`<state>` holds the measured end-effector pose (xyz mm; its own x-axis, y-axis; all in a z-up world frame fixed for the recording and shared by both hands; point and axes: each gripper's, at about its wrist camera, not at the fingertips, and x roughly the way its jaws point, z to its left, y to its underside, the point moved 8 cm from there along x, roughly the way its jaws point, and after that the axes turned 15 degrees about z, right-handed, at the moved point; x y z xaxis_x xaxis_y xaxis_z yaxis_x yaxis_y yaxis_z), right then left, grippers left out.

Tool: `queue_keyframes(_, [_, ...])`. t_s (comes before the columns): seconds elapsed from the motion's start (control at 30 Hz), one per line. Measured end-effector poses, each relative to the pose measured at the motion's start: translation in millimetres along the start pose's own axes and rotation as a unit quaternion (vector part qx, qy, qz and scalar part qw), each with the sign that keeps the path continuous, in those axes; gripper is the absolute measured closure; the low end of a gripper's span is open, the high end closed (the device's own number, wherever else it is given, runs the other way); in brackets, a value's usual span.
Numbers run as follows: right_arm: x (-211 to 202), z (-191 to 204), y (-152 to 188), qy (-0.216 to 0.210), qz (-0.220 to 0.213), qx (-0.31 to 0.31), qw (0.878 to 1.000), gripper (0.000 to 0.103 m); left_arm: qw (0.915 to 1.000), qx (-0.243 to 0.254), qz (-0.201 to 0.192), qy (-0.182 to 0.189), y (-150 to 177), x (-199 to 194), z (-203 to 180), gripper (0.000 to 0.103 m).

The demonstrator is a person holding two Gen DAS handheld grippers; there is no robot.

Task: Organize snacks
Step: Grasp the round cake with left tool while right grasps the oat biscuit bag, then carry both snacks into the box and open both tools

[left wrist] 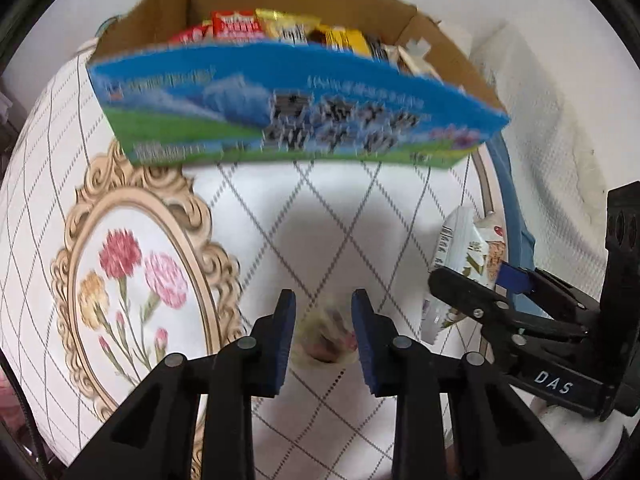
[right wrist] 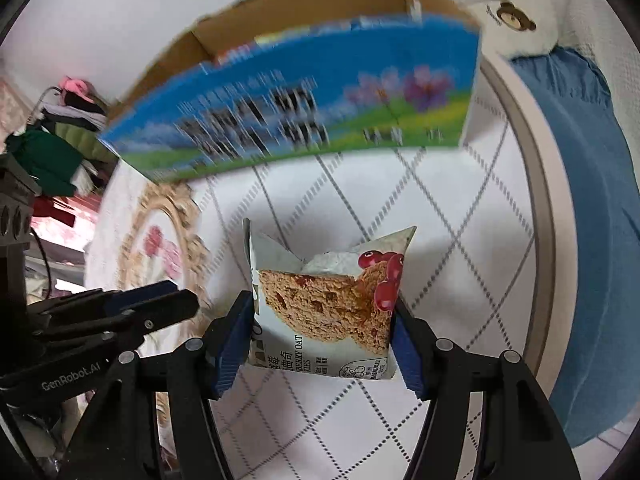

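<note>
Left wrist view: the left gripper (left wrist: 323,312) pinches a small, blurred snack packet (left wrist: 325,338) between its blue pads, at 6 o'clock above the round table (left wrist: 340,216) with its diamond-patterned cloth. An open cardboard box (left wrist: 280,112) with a blue-and-green printed side sits at 12 o'clock, holding red and yellow snack packs (left wrist: 280,28). At 3 o'clock the right gripper (left wrist: 472,280) grips a white cookie packet (left wrist: 464,248). A flower medallion (left wrist: 136,280) marks the cloth at 8 o'clock. Right wrist view: the right gripper (right wrist: 324,316) clamps a cranberry oat cookie packet (right wrist: 328,304) by its two sides, at the centre, clear of the table (right wrist: 440,240). The box (right wrist: 300,112) lies at 12 o'clock, blurred. The left gripper (right wrist: 176,300) reaches in from 9 o'clock, fingers pressed close; its load cannot be seen here. Blue cloth (right wrist: 580,200) hangs at 3 o'clock.
</note>
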<state>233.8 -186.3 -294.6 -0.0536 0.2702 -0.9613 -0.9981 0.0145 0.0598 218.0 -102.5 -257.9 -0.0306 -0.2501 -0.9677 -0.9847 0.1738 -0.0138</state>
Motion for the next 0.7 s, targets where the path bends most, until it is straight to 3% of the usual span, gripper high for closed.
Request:
queue_keyframes(0.13, [-4.7, -4.7, -9.3, 0.001, 0.000, 0.005, 1.000, 0.036, 0.9972, -0.029, 0.049, 0.049, 2.2, 18.9, 19.7, 0.064])
queue_keyframes(0.27, [4.2, -11.6, -3.7, -0.006, 0.011, 0.016, 1.000, 0.036, 0.9921, -0.023, 0.098, 0.075, 26.8, 46.1, 16.8, 0.064])
queue_keyframes(0.37, [21.8, -11.2, 9.3, -0.011, 0.022, 0.026, 0.999, 0.036, 0.9893, -0.002, 0.128, 0.070, 40.9, 61.9, -0.2, 0.057])
queue_keyframes(0.4, [24.5, -14.0, 14.2, -0.013, 0.026, 0.030, 0.999, 0.036, 0.9886, 0.005, 0.135, 0.066, 44.1, 68.2, -3.7, 0.047])
queue_keyframes(0.43, [28.0, -15.9, 17.5, -0.014, 0.028, 0.033, 0.999, 0.036, 0.9879, 0.011, 0.143, 0.058, 47.5, 74.7, -7.0, 0.043])
queue_keyframes(0.6, [47.1, -32.4, 38.9, -0.009, 0.049, 0.054, 0.997, 0.036, 0.9849, 0.043, 0.168, 0.002, 49.0, 115.3, -19.0, 0.042])
queue_keyframes(0.67, [52.8, -35.7, 42.4, -0.008, 0.051, 0.060, 0.997, 0.036, 0.9853, 0.056, 0.160, -0.018, 50.2, 118.8, -22.3, 0.044])
queue_keyframes(0.7, [53.5, -38.8, 45.1, -0.005, 0.051, 0.063, 0.997, 0.036, 0.9855, 0.060, 0.156, -0.029, 50.6, 119.1, -23.7, 0.050])
